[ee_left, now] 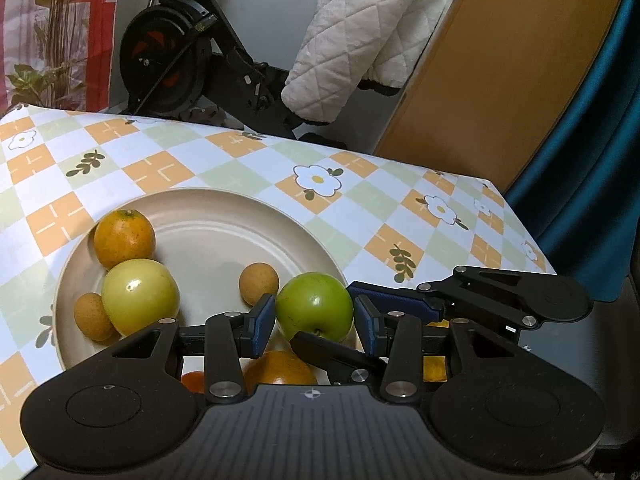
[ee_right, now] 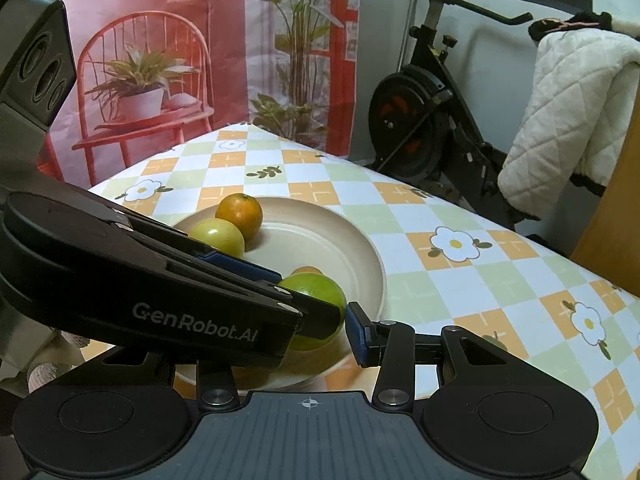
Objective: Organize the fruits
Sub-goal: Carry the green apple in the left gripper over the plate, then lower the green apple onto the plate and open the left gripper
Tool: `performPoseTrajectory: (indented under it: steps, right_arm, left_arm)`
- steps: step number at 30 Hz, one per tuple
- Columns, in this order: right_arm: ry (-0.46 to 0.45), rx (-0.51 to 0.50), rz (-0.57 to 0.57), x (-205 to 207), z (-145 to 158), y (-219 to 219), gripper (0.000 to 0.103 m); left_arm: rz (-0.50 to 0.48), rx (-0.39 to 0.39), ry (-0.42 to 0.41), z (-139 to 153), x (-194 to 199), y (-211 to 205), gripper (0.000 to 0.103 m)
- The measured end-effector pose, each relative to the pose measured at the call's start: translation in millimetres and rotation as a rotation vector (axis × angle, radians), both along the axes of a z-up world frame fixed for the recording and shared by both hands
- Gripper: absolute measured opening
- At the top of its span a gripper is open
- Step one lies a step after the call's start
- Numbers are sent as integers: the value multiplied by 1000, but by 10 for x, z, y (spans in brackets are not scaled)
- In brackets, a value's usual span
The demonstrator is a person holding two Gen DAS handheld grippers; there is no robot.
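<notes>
The green apple (ee_left: 315,306) is held at the near rim of the beige plate (ee_left: 224,216), pinched between the blue pads of the left gripper (ee_left: 315,320). The right gripper (ee_right: 320,332) is crossed beside it, its jaws spread around the same apple. Deeper in the plate, a yellow apple (ee_left: 139,296) and an orange (ee_left: 124,238) are seen touching.

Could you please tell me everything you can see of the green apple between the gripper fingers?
The green apple is round, glossy and evenly bright green, with a small highlight and its stem dimple turned toward the left wrist camera. It sits between the blue pads of the left gripper, over the near rim of the beige plate; the left pad seems to touch it, the right one looks barely clear. A finger of the right gripper crosses its lower front. Whether it rests on the plate is hidden.
</notes>
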State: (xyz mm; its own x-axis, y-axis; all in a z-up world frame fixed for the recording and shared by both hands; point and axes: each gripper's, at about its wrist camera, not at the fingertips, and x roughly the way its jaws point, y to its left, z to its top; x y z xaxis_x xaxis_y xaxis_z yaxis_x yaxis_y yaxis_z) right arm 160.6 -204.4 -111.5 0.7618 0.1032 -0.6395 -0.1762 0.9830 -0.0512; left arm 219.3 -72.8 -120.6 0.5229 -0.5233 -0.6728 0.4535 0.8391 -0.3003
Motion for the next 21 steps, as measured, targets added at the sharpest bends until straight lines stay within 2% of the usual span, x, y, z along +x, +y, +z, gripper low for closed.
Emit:
performPoseTrajectory:
  steps: [11,21]
  right_arm:
    - [27,-1,-4,-5,-59,-8,38]
    - [-28,12,-15,-263,206,-167,39]
  left_arm:
    - [-7,23,16,-48,26,-6,44]
    - [32,-4,-63,238,-96,83,45]
